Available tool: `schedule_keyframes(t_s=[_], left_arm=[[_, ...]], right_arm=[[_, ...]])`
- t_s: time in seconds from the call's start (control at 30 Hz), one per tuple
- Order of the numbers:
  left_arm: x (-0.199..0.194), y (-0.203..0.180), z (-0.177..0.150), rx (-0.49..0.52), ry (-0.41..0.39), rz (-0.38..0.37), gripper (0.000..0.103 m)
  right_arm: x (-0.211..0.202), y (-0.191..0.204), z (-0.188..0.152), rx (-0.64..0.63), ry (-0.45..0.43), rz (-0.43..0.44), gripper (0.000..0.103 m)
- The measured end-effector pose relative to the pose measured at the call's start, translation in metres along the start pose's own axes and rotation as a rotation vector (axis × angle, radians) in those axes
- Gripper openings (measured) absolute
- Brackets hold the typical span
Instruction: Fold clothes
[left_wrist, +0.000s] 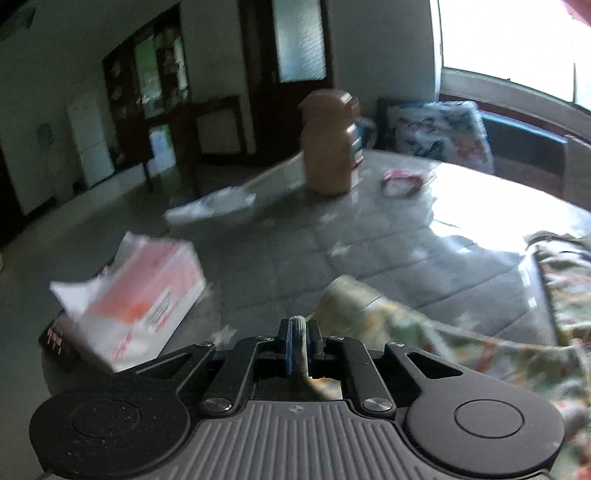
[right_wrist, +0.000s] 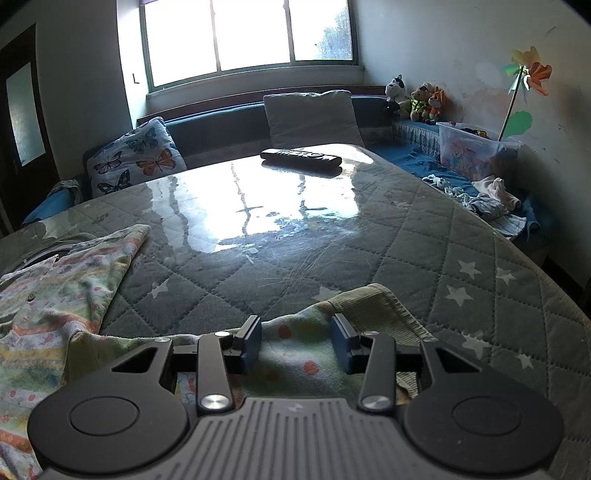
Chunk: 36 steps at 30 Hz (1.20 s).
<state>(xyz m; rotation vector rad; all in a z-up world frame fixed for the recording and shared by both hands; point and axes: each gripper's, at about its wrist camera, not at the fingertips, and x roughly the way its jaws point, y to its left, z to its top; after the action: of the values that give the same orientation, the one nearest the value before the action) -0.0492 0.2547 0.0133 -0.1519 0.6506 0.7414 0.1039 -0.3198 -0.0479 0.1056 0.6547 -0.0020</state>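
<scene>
On your quilted grey star-print tabletop (right_wrist: 424, 236), your left gripper (left_wrist: 298, 345) pinches the pastel patterned cotton garment (left_wrist: 406, 325); your right gripper (right_wrist: 296, 341) straddles its hem, jaws apart.

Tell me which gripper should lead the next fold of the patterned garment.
Probably left. The left gripper is already shut on the garment, so it can carry that edge over. The right gripper is open, fingers straddling the green cuff, gripping nothing yet.
</scene>
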Motion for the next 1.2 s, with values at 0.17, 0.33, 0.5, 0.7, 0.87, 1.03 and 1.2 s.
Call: schedule_keyframes(t_s=[0.17,0.33,0.5,0.7,0.87,1.03,1.2], left_arm=[[0.002,-0.028,0.004,0.065,0.023,-0.148,0.010],[0.027,-0.049,-0.001,0.121,0.078,-0.160,0.014],[0.040,-0.047,0.005,0.148,0.047,-0.083,0.028],[0.048,-0.042,0.012,0.163,0.039,-0.010,0.028],[0.016,-0.058,0.009,0.184,0.020,-0.122,0.028],[-0.020,-0.092,-0.006,0.272,0.000,-0.265,0.030],[-0.042,-0.119,-0.027,0.350,-0.004,-0.359,0.030]], right_arm=[[0.000,0.001,0.000,0.000,0.001,-0.001,0.042],[0.000,0.001,0.000,0.000,0.002,0.002,0.042],[0.001,0.000,0.001,0.000,0.003,0.005,0.043],[0.000,0.000,0.003,-0.002,0.008,0.014,0.044],[-0.011,0.002,0.005,-0.011,0.005,0.035,0.044],[-0.025,0.015,0.004,-0.049,0.010,0.101,0.044],[-0.037,0.038,-0.001,-0.103,0.016,0.198,0.047]])
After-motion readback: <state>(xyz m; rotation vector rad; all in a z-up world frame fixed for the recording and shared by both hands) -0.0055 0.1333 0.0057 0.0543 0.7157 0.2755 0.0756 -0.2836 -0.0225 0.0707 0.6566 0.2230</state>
